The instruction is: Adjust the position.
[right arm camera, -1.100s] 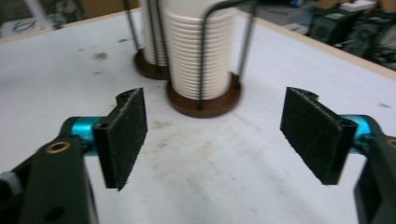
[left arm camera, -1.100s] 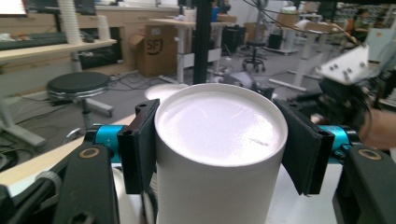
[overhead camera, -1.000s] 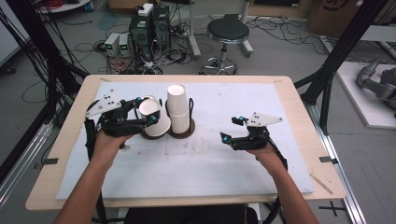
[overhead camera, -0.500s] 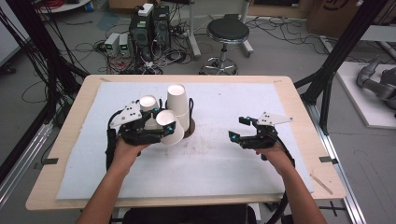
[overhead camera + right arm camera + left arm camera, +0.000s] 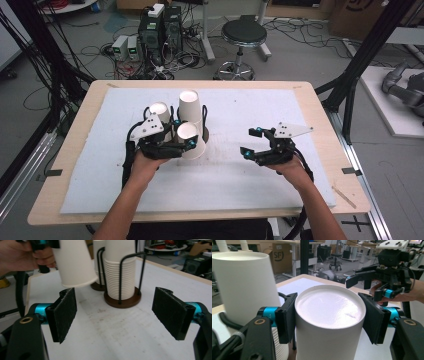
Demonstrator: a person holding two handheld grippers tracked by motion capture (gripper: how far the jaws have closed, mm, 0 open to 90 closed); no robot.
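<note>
My left gripper (image 5: 183, 138) is shut on a white paper cup (image 5: 190, 143), held upside down just in front of two cup stacks. In the left gripper view its pads (image 5: 286, 317) press both sides of the cup (image 5: 329, 305). The tall stack (image 5: 190, 107) and the shorter stack (image 5: 159, 111) stand in black wire holders on brown bases (image 5: 122, 300). My right gripper (image 5: 250, 141) hovers open over the mat to the right, with nothing between its pads (image 5: 63, 315). In the right gripper view the held cup (image 5: 73, 262) hangs at the upper left, in front of the stack (image 5: 120, 267).
A white mat (image 5: 300, 175) covers most of the wooden table (image 5: 327, 125). The right gripper (image 5: 372, 277) shows beyond the cup in the left gripper view. A stool, cables and computer boxes stand on the floor behind the table.
My left gripper has carried the cup away from the shorter stack, rightward and toward me, and lowered it. The right gripper has barely moved.
</note>
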